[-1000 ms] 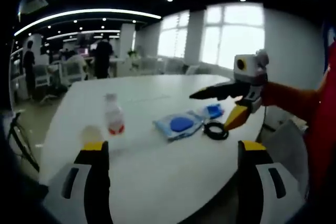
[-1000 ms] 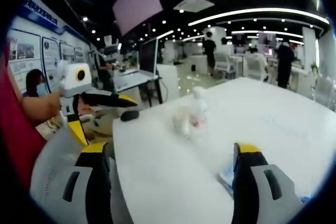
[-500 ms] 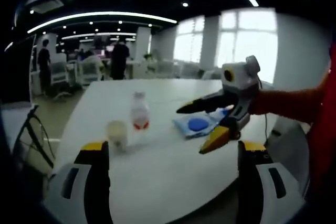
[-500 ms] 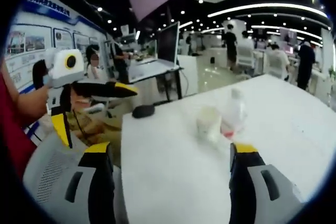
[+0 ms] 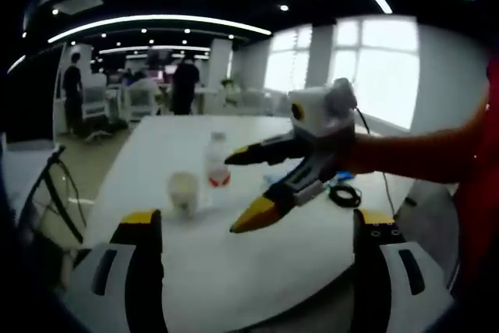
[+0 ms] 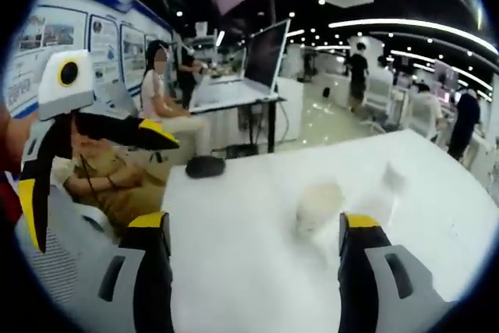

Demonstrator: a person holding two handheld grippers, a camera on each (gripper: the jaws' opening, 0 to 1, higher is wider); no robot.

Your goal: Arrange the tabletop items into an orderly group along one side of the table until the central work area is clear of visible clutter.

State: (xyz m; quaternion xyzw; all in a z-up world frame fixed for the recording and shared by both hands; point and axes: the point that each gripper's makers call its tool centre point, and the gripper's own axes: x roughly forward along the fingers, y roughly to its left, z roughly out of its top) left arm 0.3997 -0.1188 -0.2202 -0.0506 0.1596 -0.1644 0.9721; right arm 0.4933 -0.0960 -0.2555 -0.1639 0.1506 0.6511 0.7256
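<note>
A plain white tabletop carries a cream paper cup, a clear plastic bottle with a red label band and a black ring of cable. Each black claw is yellow-tipped: right claw, left claw. A black computer mouse sits at the edge.

Your left gripper has both jaws rising from the bottom of its own view, spread wide apart with nothing between them; in the right gripper view it enters from the left, jaws splayed, one running roughly level with a yellow tip, the other hanging down. Your right gripper likewise shows its two jaws well separated and empty. In the left gripper view it reaches in from the right, jaws parted, yellow tip of the lower jaw angled down and toward the camera. Your right arm, in an orange-red sleeve, extends behind it.
</note>
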